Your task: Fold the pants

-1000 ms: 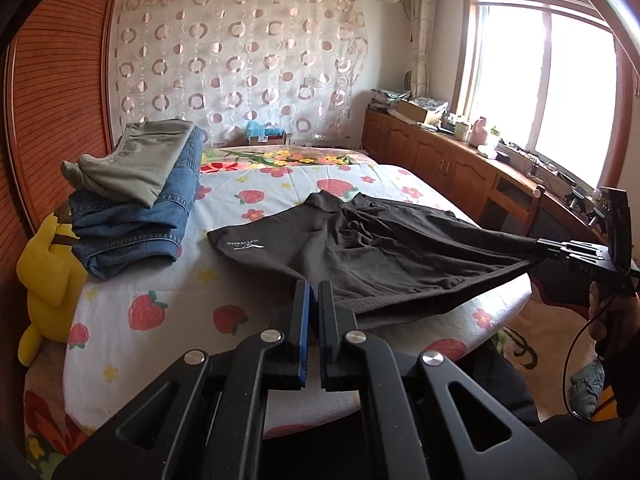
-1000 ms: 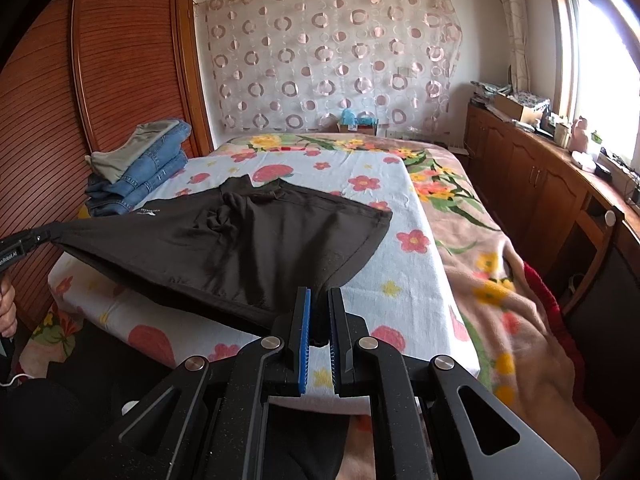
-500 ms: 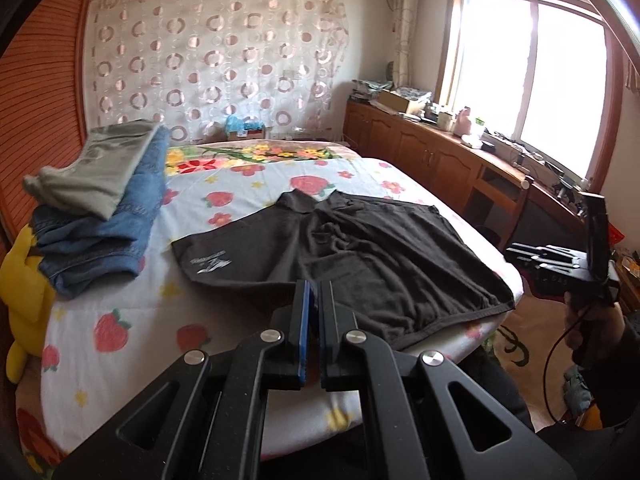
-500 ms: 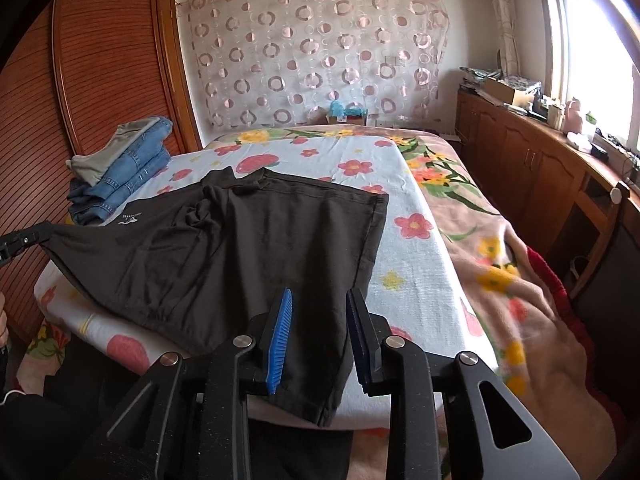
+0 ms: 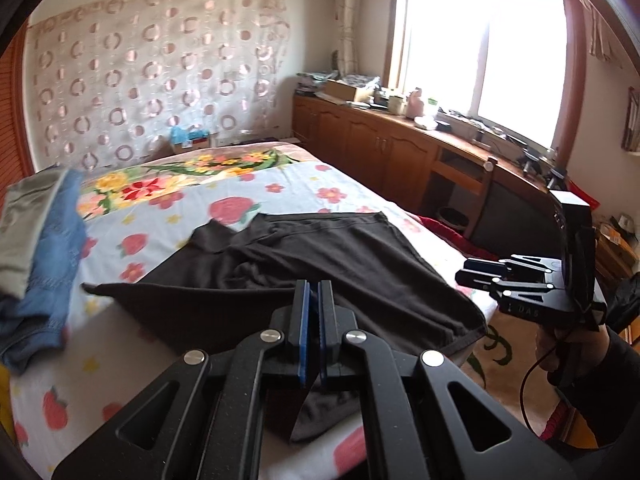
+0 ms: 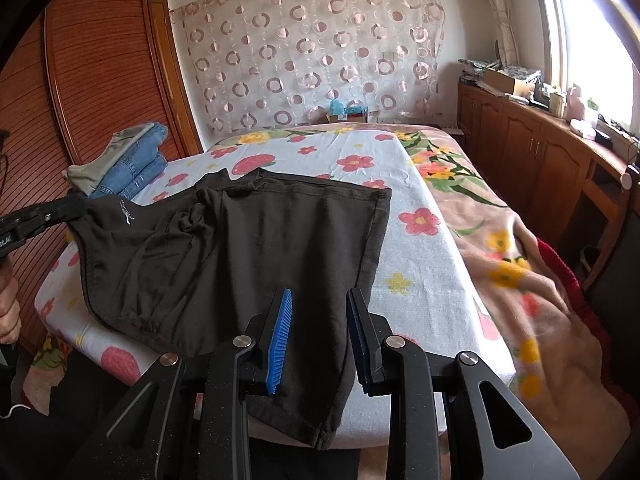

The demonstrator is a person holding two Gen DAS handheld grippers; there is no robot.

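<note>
Pants: the dark pants (image 6: 248, 248) lie spread across the near end of the bed (image 6: 416, 280), one corner hanging over the front edge, so that we can work them flat before folding.
Left gripper: our left gripper (image 5: 313, 332) is closed on a corner of the pants, its blue pads pressed together with cloth pinched between them; in the right wrist view we see that corner lifted off the mattress toward the wardrobe (image 6: 100, 80) side, which keeps that edge taut.
Right gripper: our right gripper (image 6: 318, 336) hangs wide open above the near hem, holding nothing; in the left wrist view it sits off the bed's corner, apart from the cloth.
Step in hand: we judge this to be the laying-out stage, one side pinned by the grip and the other let lie.
Wrinkles: the fabric bunches near the middle seam, so we reckon it needs smoothing before a clean fold.
Folded pile: jeans (image 6: 140, 168) and a grey-green garment (image 6: 108, 156) sit stacked at the far left, well apart from the pants.
</note>
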